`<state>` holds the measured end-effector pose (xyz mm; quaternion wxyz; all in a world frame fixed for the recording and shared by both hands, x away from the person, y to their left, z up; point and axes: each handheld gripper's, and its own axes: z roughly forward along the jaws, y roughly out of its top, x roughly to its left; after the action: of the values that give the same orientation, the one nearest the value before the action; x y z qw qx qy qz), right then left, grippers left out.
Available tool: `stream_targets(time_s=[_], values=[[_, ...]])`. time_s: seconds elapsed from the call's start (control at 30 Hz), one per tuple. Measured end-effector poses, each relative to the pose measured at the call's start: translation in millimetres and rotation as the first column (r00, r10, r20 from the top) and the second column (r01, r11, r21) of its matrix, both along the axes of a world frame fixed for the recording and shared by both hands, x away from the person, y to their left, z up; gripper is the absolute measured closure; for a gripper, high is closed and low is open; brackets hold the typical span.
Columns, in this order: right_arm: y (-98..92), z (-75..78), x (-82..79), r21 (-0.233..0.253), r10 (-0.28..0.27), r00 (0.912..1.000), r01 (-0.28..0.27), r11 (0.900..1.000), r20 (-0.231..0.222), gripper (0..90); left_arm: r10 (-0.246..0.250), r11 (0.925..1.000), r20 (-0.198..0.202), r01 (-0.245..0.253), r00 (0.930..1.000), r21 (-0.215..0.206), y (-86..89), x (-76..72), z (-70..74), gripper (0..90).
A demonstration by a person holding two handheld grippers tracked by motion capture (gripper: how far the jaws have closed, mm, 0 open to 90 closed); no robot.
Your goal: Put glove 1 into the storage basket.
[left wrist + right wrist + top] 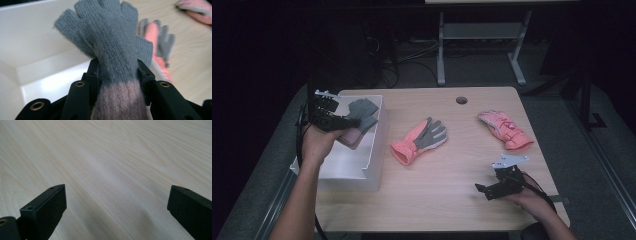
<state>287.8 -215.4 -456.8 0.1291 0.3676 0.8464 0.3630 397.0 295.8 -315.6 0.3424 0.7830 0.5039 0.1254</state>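
While the left gripper point(117, 72) clamps a grey-and-pink knit glove point(110, 50) above the white bin point(372, 150), the right gripper point(492, 189) rests low over the bare table point(112, 157), jaws wide apart. Two salmon gloves point(419, 140) point(506, 129) lie on the table.

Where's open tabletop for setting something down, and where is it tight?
Bare wood runs along the near edge, from the white bin to the right gripper, below the coral glove. A smaller free patch lies between that glove and the pink glove. Tightest is over the bin, where the left gripper holds the grey knit glove.
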Motion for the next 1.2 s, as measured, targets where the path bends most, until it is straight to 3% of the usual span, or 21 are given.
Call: stream_targets(time_s=[0.13,0.17,0.2,0.43,0.5,0.53,0.83,0.93,1.03,1.1,1.17,1.2], values=[[1.8,-1.4,0.5,-0.006,0.006,0.9999,-0.006,1.0,-0.011,1.9,0.045,0.9979,-0.02,-0.044,0.9988,0.048,7.2,8.9,-18.8,62.6],[1.8,-1.4,0.5,-0.006,0.006,0.9999,-0.006,1.0,-0.011,1.9,0.045,0.9979,-0.02,-0.044,0.9988,0.048,7.2,8.9,-18.8,62.6],[2.0,-1.6,0.4,-0.007,0.008,0.9999,-0.008,1.0,-0.012,1.9,0.062,0.9965,-0.038,-0.06,0.9974,0.058,12.0,13.7,-28.3,62.6],[0.0,-2.2,-1.0,-0.002,0.005,0.9998,-0.005,1.0,-0.021,1.9,0.116,0.9897,-0.084,-0.109,0.9897,0.093,24.6,26.3,-57.7,62.5],[-0.1,-2.1,-1.5,-0.002,0.003,0.9997,-0.003,1.0,-0.024,1.9,0.115,0.9877,-0.089,-0.104,0.9894,0.117,25.0,27.9,-60.7,62.4],[-0.6,-2.2,-2.3,0.001,0.002,0.9997,-0.002,1.0,-0.023,1.9,0.121,0.9826,-0.088,-0.107,0.9887,0.151,24.9,29.8,-65.6,62.3],[-1.8,-2.2,-3.7,-0.001,0.006,0.9996,-0.006,1.0,-0.027,1.9,0.15,0.9774,-0.132,-0.127,0.9798,0.169,35.7,36.1,-86.3,60.2],[-1.3,-3.2,-3.1,-0.003,0.005,0.9995,-0.005,1.0,-0.03,1.9,0.149,0.9678,-0.143,-0.115,0.9784,0.224,33.0,36.3,-91.6,55.9],[-1.0,-3.1,-3.4,-0.003,0.005,0.9995,-0.005,1.0,-0.03,1.9,0.161,0.9654,-0.154,-0.124,0.9748,0.229,32.8,37.5,-93.3,47.7],[-1.2,-2.3,-3.9,0.002,0.003,0.9996,-0.003,1.0,-0.03,1.9,0.18,0.959,-0.149,-0.14,0.9723,0.246,28.4,38.0,-95.2,38.5],[-1.4,-2.4,-3.9,0.001,0.004,0.9995,-0.004,1.0,-0.03,1.9,0.187,0.9589,-0.143,-0.149,0.9719,0.242,27.8,38.2,-95.0,28.1],[-1.7,-2.6,-3.9,-0.001,0.006,0.9995,-0.006,1.0,-0.03,1.9,0.198,0.96,-0.139,-0.163,0.9704,0.228,27.2,38.6,-94.7,28.1]])
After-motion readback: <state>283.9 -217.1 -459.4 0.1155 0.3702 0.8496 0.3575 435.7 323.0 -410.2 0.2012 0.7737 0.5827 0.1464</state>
